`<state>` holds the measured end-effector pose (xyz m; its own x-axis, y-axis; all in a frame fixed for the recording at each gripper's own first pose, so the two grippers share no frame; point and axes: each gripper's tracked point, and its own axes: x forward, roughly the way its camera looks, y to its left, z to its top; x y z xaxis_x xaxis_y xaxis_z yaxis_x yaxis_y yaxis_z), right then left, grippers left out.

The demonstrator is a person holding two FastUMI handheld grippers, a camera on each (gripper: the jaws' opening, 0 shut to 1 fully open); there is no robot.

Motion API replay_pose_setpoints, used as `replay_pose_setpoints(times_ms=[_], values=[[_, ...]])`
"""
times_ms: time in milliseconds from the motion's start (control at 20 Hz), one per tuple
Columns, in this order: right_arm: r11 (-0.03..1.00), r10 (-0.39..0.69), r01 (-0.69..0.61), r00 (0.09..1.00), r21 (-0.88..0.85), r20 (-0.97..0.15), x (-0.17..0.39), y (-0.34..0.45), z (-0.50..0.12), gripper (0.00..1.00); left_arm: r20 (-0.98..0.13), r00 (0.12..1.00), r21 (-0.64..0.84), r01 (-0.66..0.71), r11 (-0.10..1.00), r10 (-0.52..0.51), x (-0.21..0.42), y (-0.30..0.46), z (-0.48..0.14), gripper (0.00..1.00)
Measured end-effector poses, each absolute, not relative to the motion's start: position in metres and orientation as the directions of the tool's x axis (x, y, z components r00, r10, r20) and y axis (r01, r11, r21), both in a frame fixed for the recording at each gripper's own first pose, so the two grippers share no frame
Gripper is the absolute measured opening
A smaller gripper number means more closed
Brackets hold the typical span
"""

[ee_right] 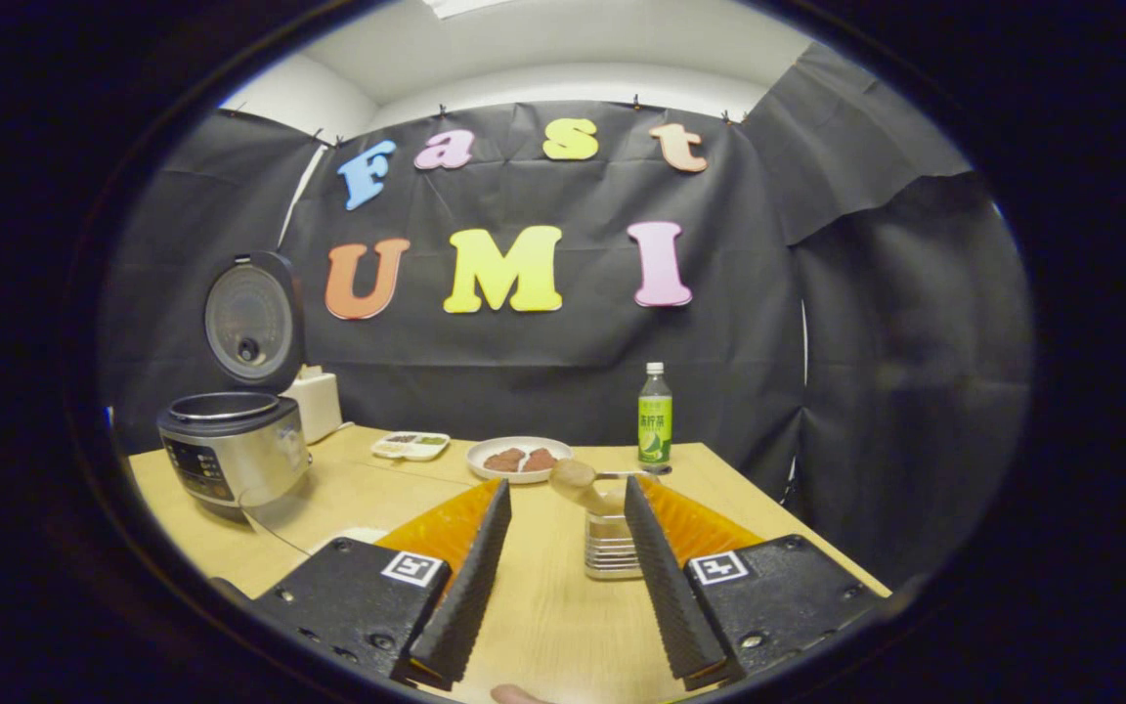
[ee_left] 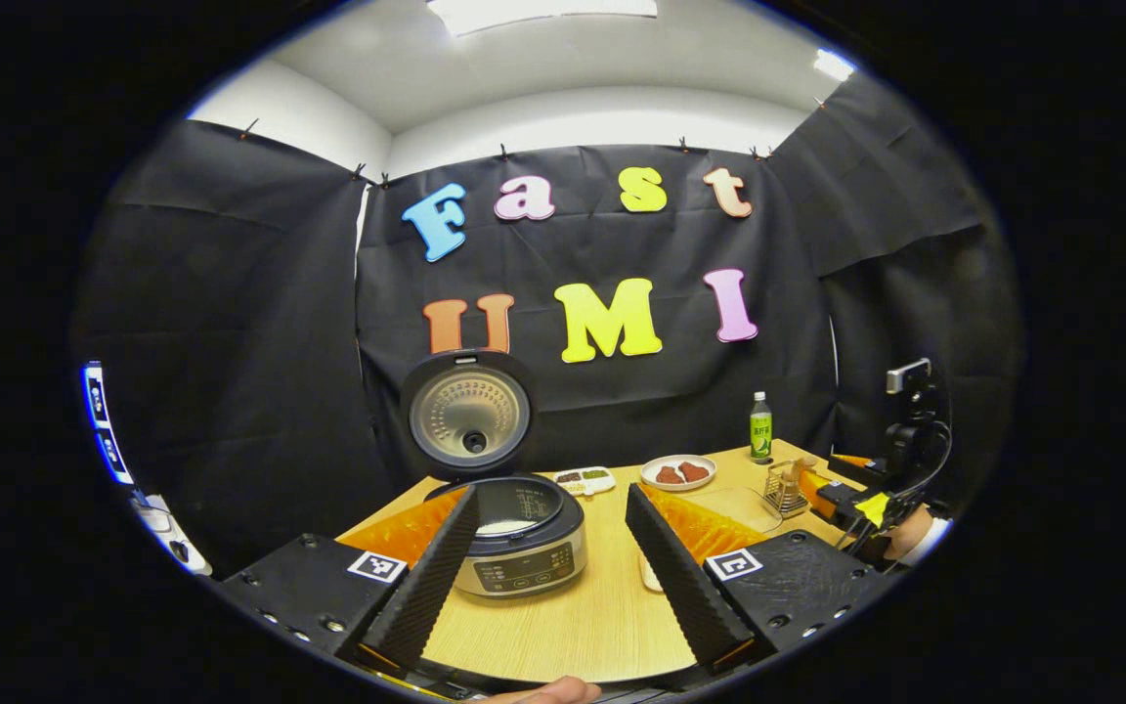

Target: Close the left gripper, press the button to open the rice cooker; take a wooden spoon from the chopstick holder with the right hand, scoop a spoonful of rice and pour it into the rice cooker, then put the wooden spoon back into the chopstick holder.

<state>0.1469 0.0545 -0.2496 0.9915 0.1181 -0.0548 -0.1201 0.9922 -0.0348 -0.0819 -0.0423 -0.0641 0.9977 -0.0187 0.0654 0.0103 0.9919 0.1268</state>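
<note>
The rice cooker (ee_left: 524,548) stands with its lid (ee_left: 470,416) swung up, and something white lies in its pot. My left gripper (ee_left: 553,494) is open just in front of it, holding nothing. In the right gripper view the cooker (ee_right: 231,450) sits at the far left. The wire chopstick holder (ee_right: 610,548) stands close ahead, with the wooden spoon (ee_right: 573,477) leaning out of its top. My right gripper (ee_right: 568,486) is open right before the holder, and its fingers touch nothing. The left gripper view has that gripper (ee_left: 832,489) beside the holder (ee_left: 783,489).
At the back of the wooden table (ee_right: 543,606) are a plate of brown food (ee_right: 519,458), a small white tray (ee_right: 411,445) and a green bottle (ee_right: 654,416). A white box (ee_right: 314,401) stands behind the cooker. A hand (ee_left: 910,533) holds the right gripper.
</note>
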Motion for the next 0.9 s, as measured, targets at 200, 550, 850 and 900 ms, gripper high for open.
replay_pose_setpoints(times_ms=[200,550,850,900], values=[[0.997,0.077,-0.078,0.990,-0.007,-0.122,0.173,0.057,-0.275,0.64,0.118,0.993,0.133,-0.020,0.991,0.004,-0.087,-0.043,-0.054,0.96],[1.000,-0.007,0.005,0.998,-0.021,-0.058,0.198,0.059,-0.273,0.51,0.084,0.995,0.040,0.048,0.998,-0.051,-0.085,-0.071,-0.080,0.96],[0.999,-0.035,0.034,0.996,-0.015,-0.087,0.214,0.049,-0.282,0.42,0.081,0.996,0.044,0.037,0.998,-0.040,-0.092,-0.065,-0.089,0.96],[0.999,-0.039,0.039,0.996,0.010,-0.083,0.215,0.047,-0.279,0.40,0.089,0.996,0.034,0.025,0.999,-0.028,-0.092,-0.063,-0.091,0.96]])
